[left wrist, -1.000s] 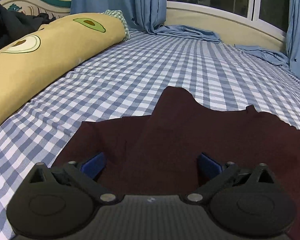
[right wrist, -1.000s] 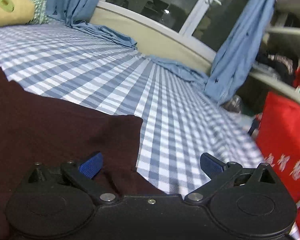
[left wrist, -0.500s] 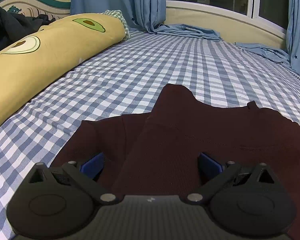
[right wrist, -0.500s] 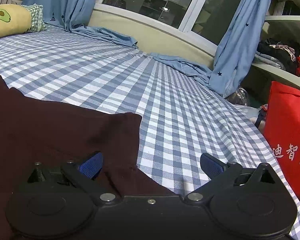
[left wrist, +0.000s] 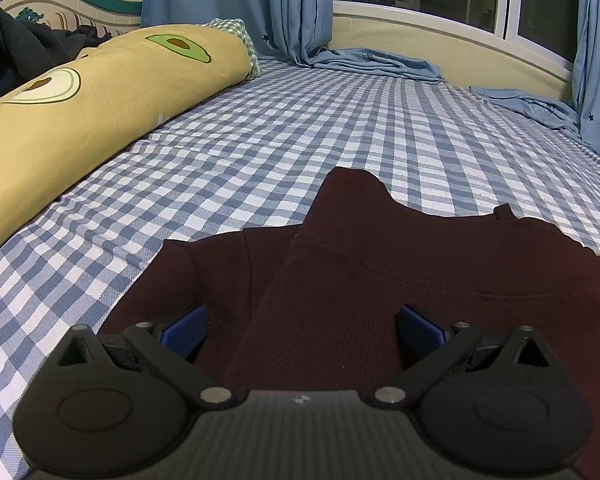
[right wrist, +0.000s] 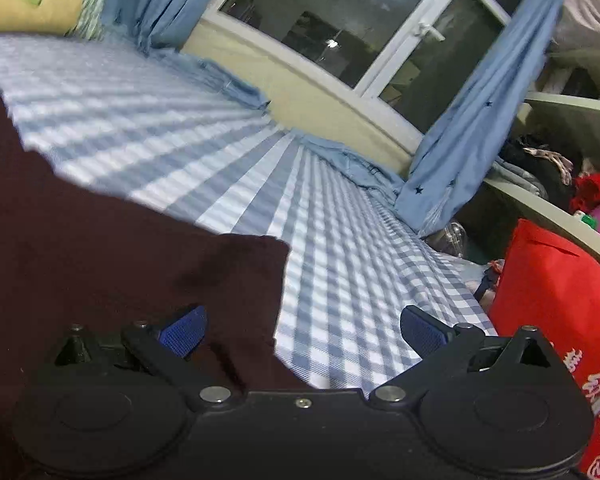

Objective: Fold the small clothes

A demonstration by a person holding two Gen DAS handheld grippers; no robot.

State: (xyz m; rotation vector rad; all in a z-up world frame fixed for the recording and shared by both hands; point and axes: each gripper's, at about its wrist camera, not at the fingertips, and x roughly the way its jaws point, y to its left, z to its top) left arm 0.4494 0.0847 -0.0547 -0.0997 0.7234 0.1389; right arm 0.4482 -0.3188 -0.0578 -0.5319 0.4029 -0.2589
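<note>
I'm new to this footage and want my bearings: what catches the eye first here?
A dark maroon garment lies spread on the blue-and-white checked bedsheet, right in front of the open left gripper. A long yellow avocado-print pillow runs along the sheet's left side. In the right wrist view, a bright red bag stands off the bed's right edge, beyond the open right gripper.

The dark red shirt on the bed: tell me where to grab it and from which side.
Take the dark red shirt at its folded-over edge, which runs between the open jaws of the left gripper. Come in low from the near side, along the checked sheet. That raised fold gives a doubled layer to pinch, where the flat cloth around it would only slip.
</note>
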